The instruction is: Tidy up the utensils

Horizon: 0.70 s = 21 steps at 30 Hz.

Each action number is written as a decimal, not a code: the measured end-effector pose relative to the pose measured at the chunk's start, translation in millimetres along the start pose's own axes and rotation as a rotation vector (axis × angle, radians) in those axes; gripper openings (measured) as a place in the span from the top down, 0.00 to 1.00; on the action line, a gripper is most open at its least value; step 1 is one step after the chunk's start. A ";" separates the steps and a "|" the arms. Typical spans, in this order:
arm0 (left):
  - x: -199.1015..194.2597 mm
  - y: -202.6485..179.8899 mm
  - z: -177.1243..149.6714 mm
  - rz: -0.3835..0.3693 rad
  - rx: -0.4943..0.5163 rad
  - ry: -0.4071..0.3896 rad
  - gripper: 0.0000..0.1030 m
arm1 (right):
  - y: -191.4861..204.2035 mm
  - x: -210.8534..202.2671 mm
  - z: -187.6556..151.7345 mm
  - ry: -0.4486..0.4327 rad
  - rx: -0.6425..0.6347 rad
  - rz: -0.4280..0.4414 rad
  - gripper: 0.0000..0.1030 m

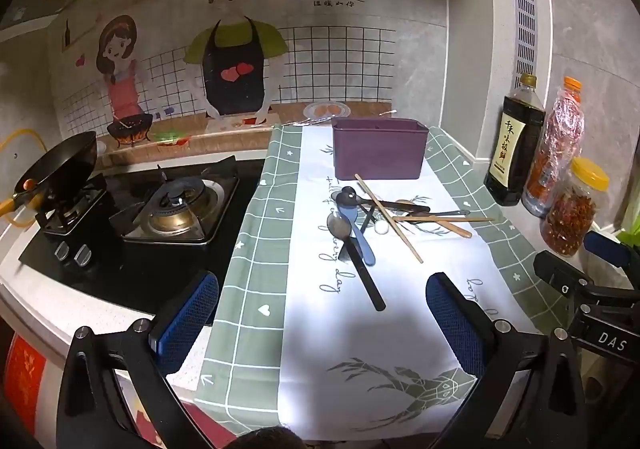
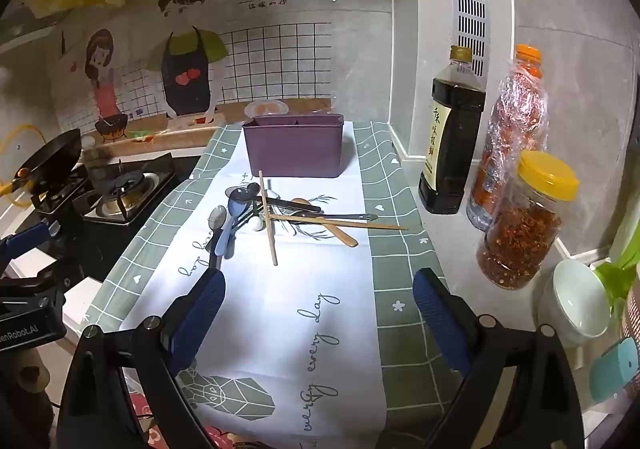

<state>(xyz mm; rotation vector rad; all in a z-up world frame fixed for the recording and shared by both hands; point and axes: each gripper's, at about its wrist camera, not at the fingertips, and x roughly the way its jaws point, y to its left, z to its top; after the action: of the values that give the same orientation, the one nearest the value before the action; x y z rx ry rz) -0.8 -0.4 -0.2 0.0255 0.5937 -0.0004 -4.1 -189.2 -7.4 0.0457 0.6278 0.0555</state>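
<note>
Nothing sorted yet: utensils (image 1: 380, 217) heaped at twelve o'clock, box (image 1: 378, 148) beyond; left gripper (image 1: 320, 323) and right gripper (image 2: 316, 313) spread, empty.

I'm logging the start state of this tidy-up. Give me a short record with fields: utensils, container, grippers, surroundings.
utensils: spoons and chopsticks in a loose crossed pile on the tablecloth
container: purple box behind the pile, upright; contents not visible
left gripper: open, holding nothing
right gripper: open, holding nothing
surroundings: gas stove on the left; soy sauce bottle and chilli jar on the right
</note>
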 end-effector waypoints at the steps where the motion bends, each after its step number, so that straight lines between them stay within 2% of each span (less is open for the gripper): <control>1: 0.1 0.1 0.3 0.000 -0.002 0.003 0.00 | 0.4 0.2 0.0 0.003 -0.005 -0.002 0.09; 21: 5.3 1.3 -2.8 -0.011 -0.007 0.038 0.00 | 1.8 -1.0 0.7 -0.014 -0.015 -0.006 0.09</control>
<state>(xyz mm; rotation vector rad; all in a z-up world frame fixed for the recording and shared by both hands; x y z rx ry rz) 2.0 1.1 -5.5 0.0161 0.6313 -0.0082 -4.5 -187.5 -6.1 0.0296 0.6137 0.0540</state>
